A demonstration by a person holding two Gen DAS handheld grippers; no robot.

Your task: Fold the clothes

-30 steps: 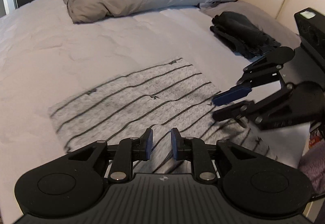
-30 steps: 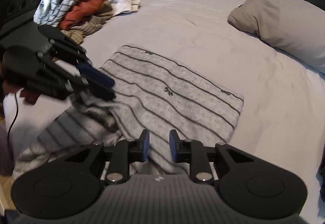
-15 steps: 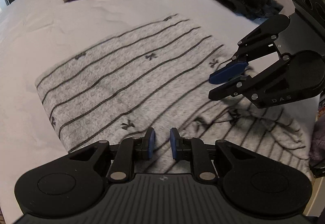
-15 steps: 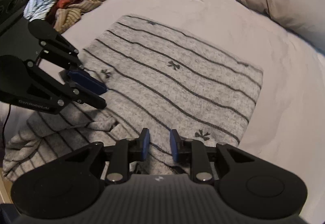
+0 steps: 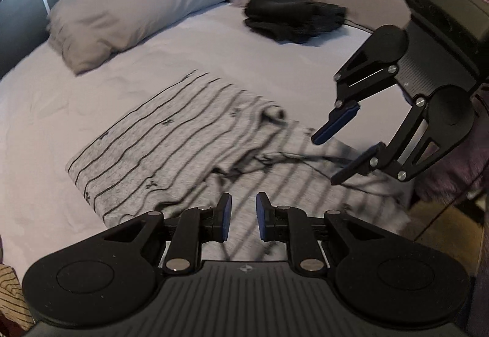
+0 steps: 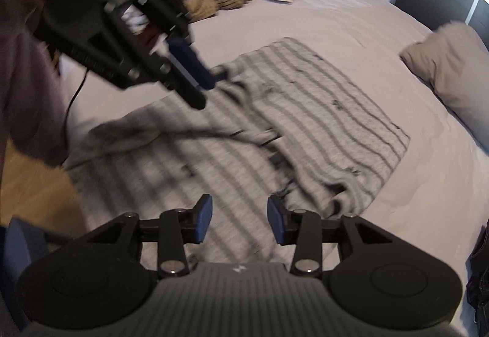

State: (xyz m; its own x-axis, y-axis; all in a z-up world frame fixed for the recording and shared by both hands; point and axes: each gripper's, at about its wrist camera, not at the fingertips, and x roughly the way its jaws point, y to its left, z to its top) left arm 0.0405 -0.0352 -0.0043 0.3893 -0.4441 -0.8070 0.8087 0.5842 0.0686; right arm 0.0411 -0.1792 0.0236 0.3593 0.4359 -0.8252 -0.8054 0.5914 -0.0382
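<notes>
Shirt [image 5: 159,153] now rumpled — right gripper [image 6: 240,222] just opened, empty; left gripper [image 5: 241,216] narrow, empty.

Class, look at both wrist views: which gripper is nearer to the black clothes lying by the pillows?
Right. The right gripper hovers on the side toward the black clothes; the left gripper hangs farther back over the striped garment.
</notes>
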